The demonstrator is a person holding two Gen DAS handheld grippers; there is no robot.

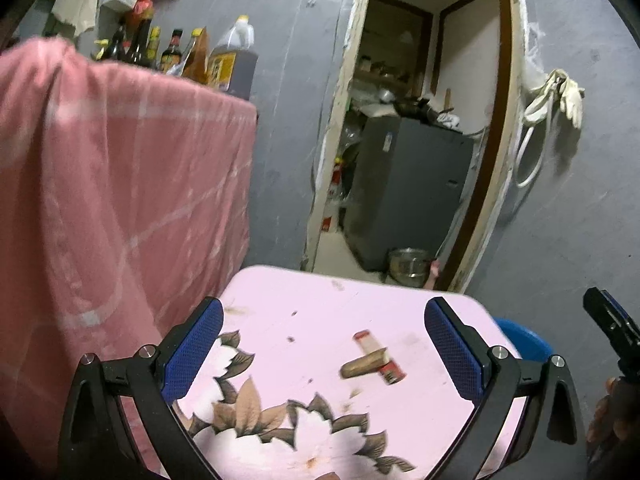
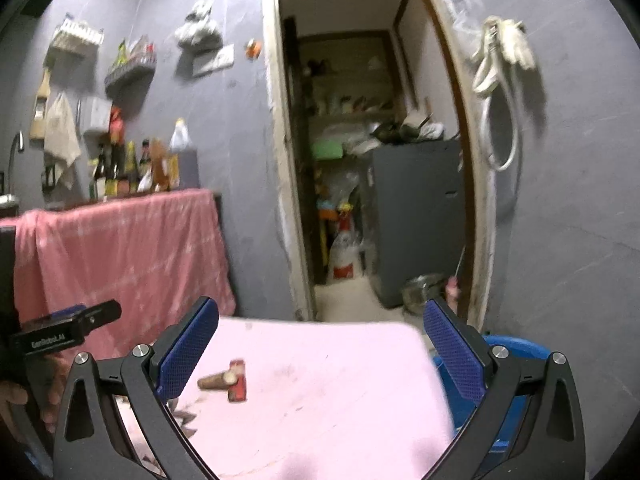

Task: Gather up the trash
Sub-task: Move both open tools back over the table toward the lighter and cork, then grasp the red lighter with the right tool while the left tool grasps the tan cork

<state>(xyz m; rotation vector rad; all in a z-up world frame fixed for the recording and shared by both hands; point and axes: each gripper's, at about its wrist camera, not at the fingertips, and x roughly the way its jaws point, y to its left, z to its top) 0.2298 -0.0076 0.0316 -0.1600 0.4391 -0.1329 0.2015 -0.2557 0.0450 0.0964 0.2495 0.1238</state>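
On the small pink table (image 1: 304,320) (image 2: 340,392) with a leaf print lie two bits of trash: a red-and-white wrapper tube (image 1: 378,356) (image 2: 237,380) and a brown cork-like stub (image 1: 362,365) (image 2: 216,380) resting across it. My left gripper (image 1: 324,344) hovers over the table, open, with the trash between and beyond its blue pads. My right gripper (image 2: 320,348) is open too, above the table's right part, the trash just inside its left finger. Each gripper shows at the edge of the other's view.
A blue bin (image 1: 524,342) (image 2: 480,380) stands just past the table's right edge. A pink cloth (image 1: 120,184) drapes a counter with bottles (image 1: 176,52) on the left. An open doorway (image 2: 372,160) ahead shows a grey cabinet (image 1: 408,188) and a metal bowl (image 1: 408,266) on the floor.
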